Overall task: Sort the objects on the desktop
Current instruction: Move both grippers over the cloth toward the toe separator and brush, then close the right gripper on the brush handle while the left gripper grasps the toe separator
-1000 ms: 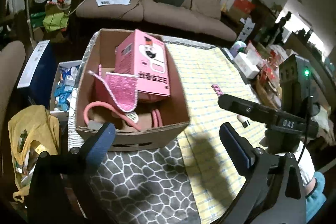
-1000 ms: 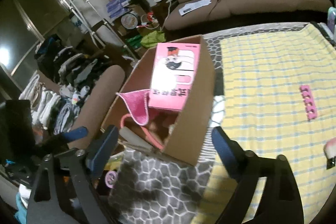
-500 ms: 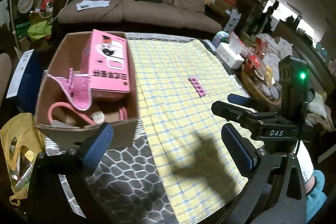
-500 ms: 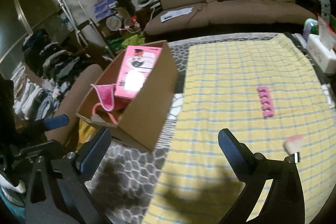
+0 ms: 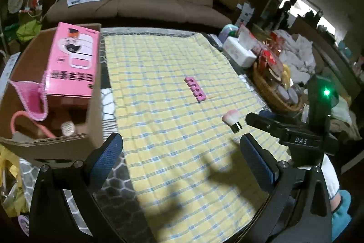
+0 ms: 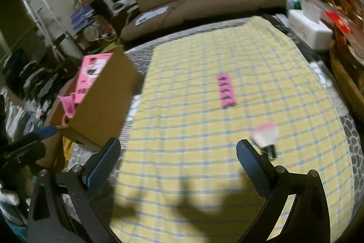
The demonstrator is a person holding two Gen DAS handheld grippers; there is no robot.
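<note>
Left wrist view: the left gripper hangs wide apart and empty above the yellow checked cloth. A pink foam toe separator lies mid-cloth, with a pink-bristled makeup brush nearer. The brown cardboard box at the left holds a pink printed carton. The right gripper is spread wide too, empty, beside the blurred brush.

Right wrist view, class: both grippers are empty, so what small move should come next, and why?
Probably ease the right hand-held gripper forward and right to straddle the pink makeup brush. It is open and empty, and the brush lies loose on the yellow cloth just beyond its right finger, nearer than the pink toe separator, while the cardboard box already holds other items.
</note>
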